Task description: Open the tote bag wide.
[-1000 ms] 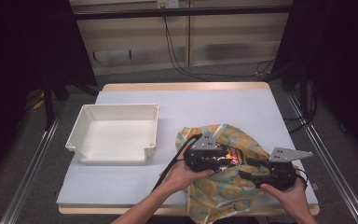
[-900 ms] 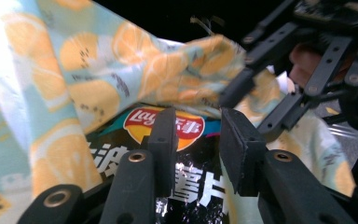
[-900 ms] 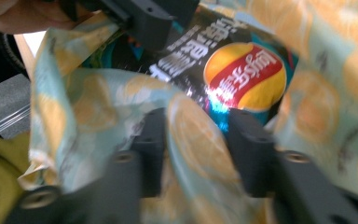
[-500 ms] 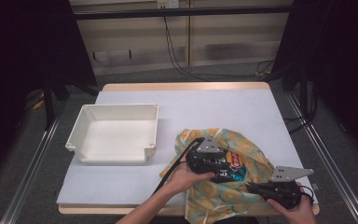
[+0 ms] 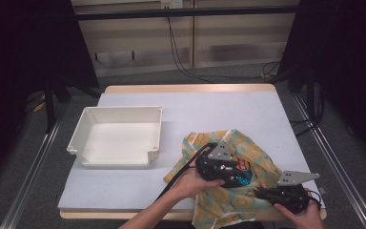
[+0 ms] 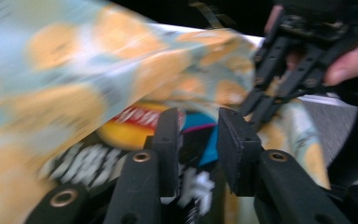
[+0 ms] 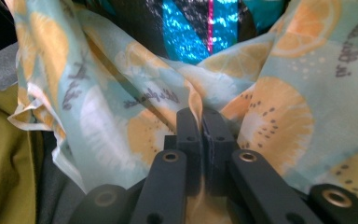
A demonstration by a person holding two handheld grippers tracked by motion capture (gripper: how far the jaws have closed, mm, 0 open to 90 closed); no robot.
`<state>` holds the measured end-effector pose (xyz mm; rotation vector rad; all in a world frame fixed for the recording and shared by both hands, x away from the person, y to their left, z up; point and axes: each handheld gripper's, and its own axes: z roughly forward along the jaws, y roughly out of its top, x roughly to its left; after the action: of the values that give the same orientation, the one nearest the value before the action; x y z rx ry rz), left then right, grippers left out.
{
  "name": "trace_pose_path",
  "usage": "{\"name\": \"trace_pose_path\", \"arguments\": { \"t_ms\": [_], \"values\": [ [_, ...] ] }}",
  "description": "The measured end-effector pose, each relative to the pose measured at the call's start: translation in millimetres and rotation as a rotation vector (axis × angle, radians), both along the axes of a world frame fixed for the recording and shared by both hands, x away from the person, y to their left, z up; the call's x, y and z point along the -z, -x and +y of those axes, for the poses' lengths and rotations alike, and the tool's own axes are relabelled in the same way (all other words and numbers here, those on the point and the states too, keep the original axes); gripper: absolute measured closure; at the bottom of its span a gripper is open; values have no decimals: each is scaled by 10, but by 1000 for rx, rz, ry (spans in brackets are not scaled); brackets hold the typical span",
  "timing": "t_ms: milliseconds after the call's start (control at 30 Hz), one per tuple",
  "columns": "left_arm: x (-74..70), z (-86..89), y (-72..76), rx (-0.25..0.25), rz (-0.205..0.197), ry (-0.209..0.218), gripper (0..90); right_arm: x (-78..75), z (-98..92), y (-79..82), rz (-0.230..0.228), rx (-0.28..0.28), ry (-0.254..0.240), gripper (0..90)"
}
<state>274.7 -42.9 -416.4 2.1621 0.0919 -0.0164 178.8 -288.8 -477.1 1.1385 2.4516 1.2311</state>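
Cloth [image 5: 248,191] printed with orange slices on pale blue-green lies crumpled at the near right part of the bench [image 5: 190,109], its lower edge hanging over the front rim; a glossy snack packet [image 5: 240,172] in black, red and bright blue sits in the middle of its folds, partly wrapped by the fabric. The right tongs [image 7: 201,122] are pressed together on a pinched ridge of the cloth [image 7: 135,98], the fabric rising in a pleat from between the jaws; the blue foil of the packet [image 7: 191,28] shows just beyond that fold. In the high view the right tongs [image 5: 262,193] lie low at the cloth's near right edge, held in the person's hand. The left tongs [image 6: 198,140] stand part spread, having just been closing, with the packet [image 6: 135,126] between and just ahead of the jaws; whether the pads press on it cannot be told. From above the left tongs [image 5: 236,177] sit over the packet. A white tray [image 5: 83,143] stands well apart on the left half of the bench.
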Motion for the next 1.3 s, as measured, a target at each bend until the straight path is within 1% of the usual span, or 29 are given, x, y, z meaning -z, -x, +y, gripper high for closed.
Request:
{"name": "trace_pose_path", "arguments": {
  "t_ms": [33, 100, 133, 167, 200, 233, 300, 333, 367, 400, 433, 467, 500, 600, 667, 700, 733, 767, 800, 900, 967, 1000, 1033, 1100, 1133, 1167, 1200, 1267, 1300],
  "values": [
    [-3, -41, 7, 13, 7, 0, 717, -18, 5, -1, -9, 2, -2, 865],
    [10, -157, 6, 35, 20, -49, 714, -30, 7, 5, -13, 2, -4, 865],
    [28, -195, -3, 39, 5, -52, 704, -34, 7, 6, -19, 2, -4, 862],
    [53, -242, -9, 35, -1, -64, 700, -34, 4, 3, -23, 2, -6, 862],
    [80, -283, -32, 35, -12, -82, 692, -34, 2, 1, -19, 2, -8, 863],
    [103, -313, -45, 26, -9, -95, 689, -33, 1, 0, -18, 2, -9, 863],
    [164, -370, -58, 15, -30, -132, 677, -25, 1, -3, -18, 0, -12, 862],
    [180, -381, -67, 16, -43, -149, 658, -19, -1, -7, -18, 3, -12, 862],
    [202, -393, -78, 15, -46, -160, 650, -19, -2, -10, -19, 3, -11, 862],
    [218, -400, -92, 17, -37, -166, 638, -21, -4, -14, -18, 3, -12, 864],
    [228, -405, -87, 15, -59, -184, 631, -24, -6, -18, -20, 3, -14, 863],
    [242, -411, -81, 16, -76, -191, 627, -25, -7, -21, -19, 2, -16, 862],
    [255, -414, -82, 24, -74, -197, 618, -26, -7, -22, -19, 3, -15, 864],
    [274, -424, -28, 50, -115, -240, 559, -22, -5, -21, -17, 3, -13, 861],
    [281, -422, -6, 64, -148, -270, 557, -20, -4, -21, -17, 1, -13, 858],
    [282, -420, -3, 69, -159, -278, 557, -20, -3, -23, -16, 0, -13, 858],
    [286, -415, -3, 80, -155, -282, 557, -21, -1, -24, -16, -1, -13, 858],
    [278, -404, -11, 91, -159, -295, 557, -20, 0, -24, -15, -2, -15, 857],
    [284, -399, -9, 86, -156, -291, 557, -20, 0, -24, -16, -3, -15, 856],
    [284, -355, -21, 95, -158, -297, 554, -23, -6, -23, -15, -1, -15, 858],
    [282, -299, -38, 110, -148, -279, 550, -20, -12, -21, -17, 4, -11, 853],
    [282, -299, -38, 110, -148, -279, 542, -20, -12, -21, -17, 4, -11, 853],
    [282, -288, -43, 116, -138, -275, 542, -15, -22, -23, -13, 12, -5, 837],
    [287, -286, -34, 110, -150, -278, 541, -14, -28, -31, -16, 15, -8, 819],
    [290, -290, -31, 112, -146, -279, 541, -19, -26, -33, -19, 20, -8, 786],
    [290, -296, -20, 107, -152, -285, 539, -35, -21, -32, -27, 25, -7, 732],
    [296, -298, -12, 107, -158, -280, 537, -59, -16, -32, -33, 25, -13, 676],
    [300, -297, -5, 110, -152, -278, 515, -110, 0, -44, -49, 35, -33, 566],
    [305, -295, 5, 105, -148, -271, 498, -132, 13, -60, -50, 30, -45, 555]
  ]
}}
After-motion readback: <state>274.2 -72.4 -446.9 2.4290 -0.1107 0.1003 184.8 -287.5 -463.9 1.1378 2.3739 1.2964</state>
